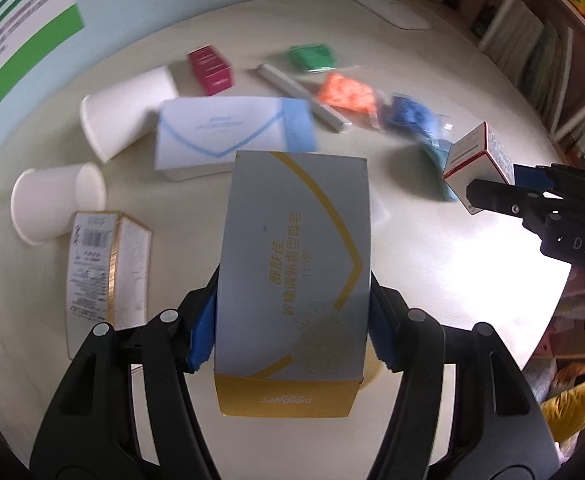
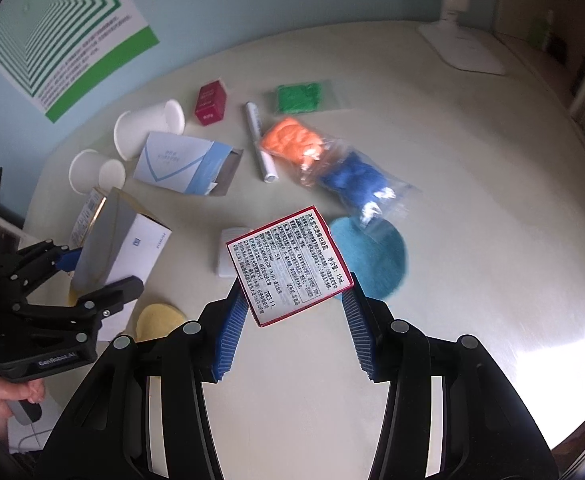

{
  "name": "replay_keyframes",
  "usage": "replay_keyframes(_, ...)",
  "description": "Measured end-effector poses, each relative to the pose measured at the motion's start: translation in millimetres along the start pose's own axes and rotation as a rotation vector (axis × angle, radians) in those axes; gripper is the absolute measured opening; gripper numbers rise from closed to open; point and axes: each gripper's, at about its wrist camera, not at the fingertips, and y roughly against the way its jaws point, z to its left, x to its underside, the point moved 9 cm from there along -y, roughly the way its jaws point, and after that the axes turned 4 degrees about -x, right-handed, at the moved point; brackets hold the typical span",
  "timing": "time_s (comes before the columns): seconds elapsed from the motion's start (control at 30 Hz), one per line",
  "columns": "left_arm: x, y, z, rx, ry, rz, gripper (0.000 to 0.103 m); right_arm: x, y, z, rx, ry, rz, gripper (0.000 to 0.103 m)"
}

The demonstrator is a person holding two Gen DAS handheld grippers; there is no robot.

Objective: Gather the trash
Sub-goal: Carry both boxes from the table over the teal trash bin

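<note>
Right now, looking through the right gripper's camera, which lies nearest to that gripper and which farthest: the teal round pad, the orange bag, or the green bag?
Measured from the right gripper, which holds a red-edged box:
1. Teal round pad, just beyond the box, slightly right.
2. Orange bag, mid-table, further back.
3. Green bag, farthest, towards the wall.

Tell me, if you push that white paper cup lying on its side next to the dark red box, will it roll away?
Probably. The paper cup lies on its side on the smooth table, so a nudge could set it rolling, likely in a curve, since its mouth looks wider than its base. It looks empty and thin-walled, so it is probably light and may crush if squeezed hard.
</note>
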Motion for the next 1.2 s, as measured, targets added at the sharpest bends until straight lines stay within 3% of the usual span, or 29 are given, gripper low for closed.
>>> replay_keyframes(0.17, -3, 10, -46, 0.035, -0.104, -0.014, 0.059, 21, 38, -28, 0.036, -0.092, -0.058, 0.049)
replay_keyframes(0.33, -1, 14, -121, 0.102, -0.265, -0.025, 0.059, 64, 81, -72, 0.11, -0.22, -0.113, 0.049)
replay_keyframes(0.57, 29, 19, -223, 0.205, -0.513, -0.01, 0.059, 166, 146, -127, 0.233, -0.477, -0.185, 0.049)
replay_keyframes(0.9, 126, 44, -338, 0.344, -0.88, 0.021, 0.059, 329, 206, -128, 0.383, -0.824, -0.28, 0.049)
replay_keyframes(1.2, 231, 46, -416, 0.393, -1.144, 0.112, 0.059, 468, 211, -117, 0.43, -1.097, -0.27, 0.049)
